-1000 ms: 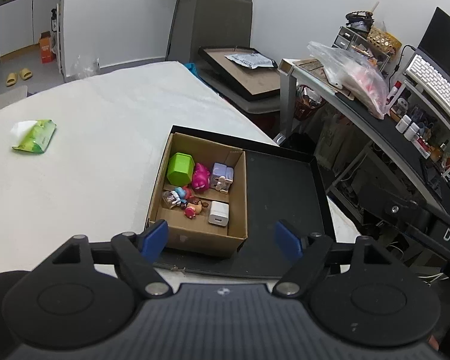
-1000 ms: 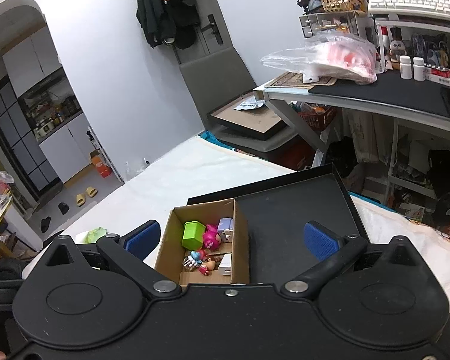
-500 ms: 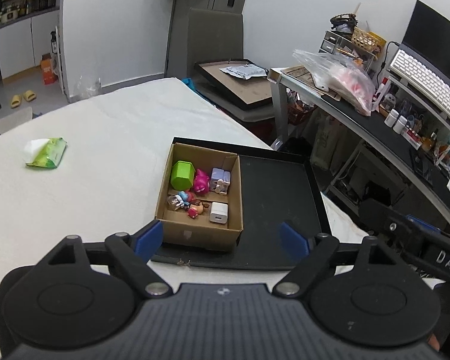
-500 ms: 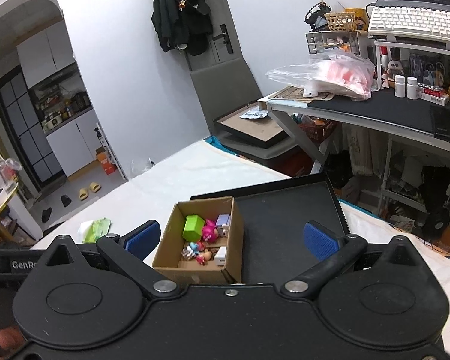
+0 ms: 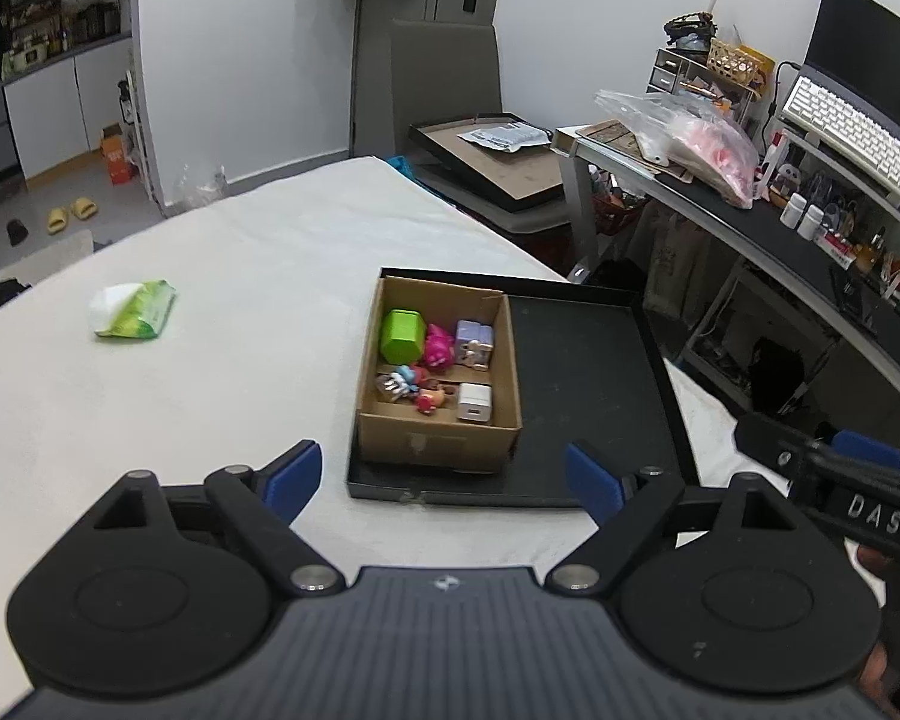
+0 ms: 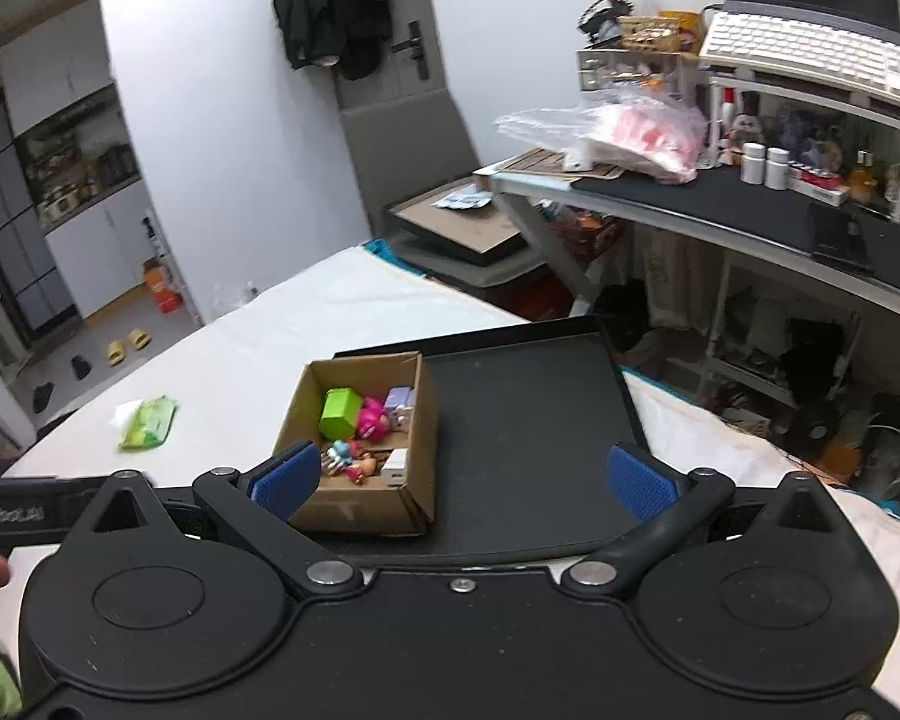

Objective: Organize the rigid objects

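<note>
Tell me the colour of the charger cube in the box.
White charger cube, clearest in the left wrist view.

Left gripper (image 5: 443, 480) black with ribbed grey deck, right gripper (image 6: 461, 480) plain black, blue fingertip pads (image 6: 641, 481), round discs, silver pivot screws (image 6: 593, 572)

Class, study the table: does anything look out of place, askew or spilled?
One thing stands out: a green wipes packet lies alone on the white table, apart from the black tray. The toys sit inside the cardboard box; nothing is spilled.
</note>
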`<state>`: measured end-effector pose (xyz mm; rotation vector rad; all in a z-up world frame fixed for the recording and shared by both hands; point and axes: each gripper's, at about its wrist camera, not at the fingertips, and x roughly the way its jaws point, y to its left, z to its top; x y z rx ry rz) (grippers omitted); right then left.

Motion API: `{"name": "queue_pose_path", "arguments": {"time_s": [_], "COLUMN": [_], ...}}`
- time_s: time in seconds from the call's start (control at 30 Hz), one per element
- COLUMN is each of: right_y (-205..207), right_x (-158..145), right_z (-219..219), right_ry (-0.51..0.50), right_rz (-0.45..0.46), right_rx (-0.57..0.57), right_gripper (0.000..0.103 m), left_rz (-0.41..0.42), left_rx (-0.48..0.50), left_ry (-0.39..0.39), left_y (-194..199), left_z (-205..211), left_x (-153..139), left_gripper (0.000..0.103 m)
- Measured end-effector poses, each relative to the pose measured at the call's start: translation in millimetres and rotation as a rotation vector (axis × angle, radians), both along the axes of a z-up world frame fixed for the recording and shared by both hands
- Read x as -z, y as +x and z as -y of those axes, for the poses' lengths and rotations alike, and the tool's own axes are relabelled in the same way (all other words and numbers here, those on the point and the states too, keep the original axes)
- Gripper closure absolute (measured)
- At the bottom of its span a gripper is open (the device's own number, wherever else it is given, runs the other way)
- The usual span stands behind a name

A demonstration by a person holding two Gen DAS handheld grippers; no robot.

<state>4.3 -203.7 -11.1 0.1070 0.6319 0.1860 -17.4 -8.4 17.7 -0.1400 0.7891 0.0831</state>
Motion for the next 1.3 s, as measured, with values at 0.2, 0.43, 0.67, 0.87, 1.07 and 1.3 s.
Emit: {"name": "queue_pose_path", "arguments": {"time_s": [0.2, 0.43, 0.67, 0.87, 1.07, 1.3], "right_y": [2, -2, 1, 0, -1, -1], "right_x": [3, -1, -1, 0, 1, 0], "right_z": [-1, -1, 2, -1, -3, -4], "right_ry": [-0.042, -0.069, -0.073, -0.076, -0.071, -0.076], "right_rz": [-0.041, -0.023, -0.036, -0.04, -0.048, -0.045], "right_rx": [0.025, 0.042, 0.039, 0.009, -0.002, -0.004], "right_gripper": [0.0, 0.0, 0.0, 0.0, 0.0, 0.0], "left_rz": [0.002, -0.013, -0.02, -0.021, -0.013, -0.023], "left_rx": [-0.006, -0.01, -0.012, -0.014, -0.012, -0.004], "left_ry": [0.026, 0.02, 0.026, 0.033, 0.035, 0.031], "left_y": [-2, 3, 4, 6, 7, 7], "left_z": [-2, -3, -3, -2, -1, 2], "left_x": [-3, -1, 1, 2, 4, 8], "left_gripper": [0.015, 0.015, 0.015, 0.015, 0.015, 0.015]}}
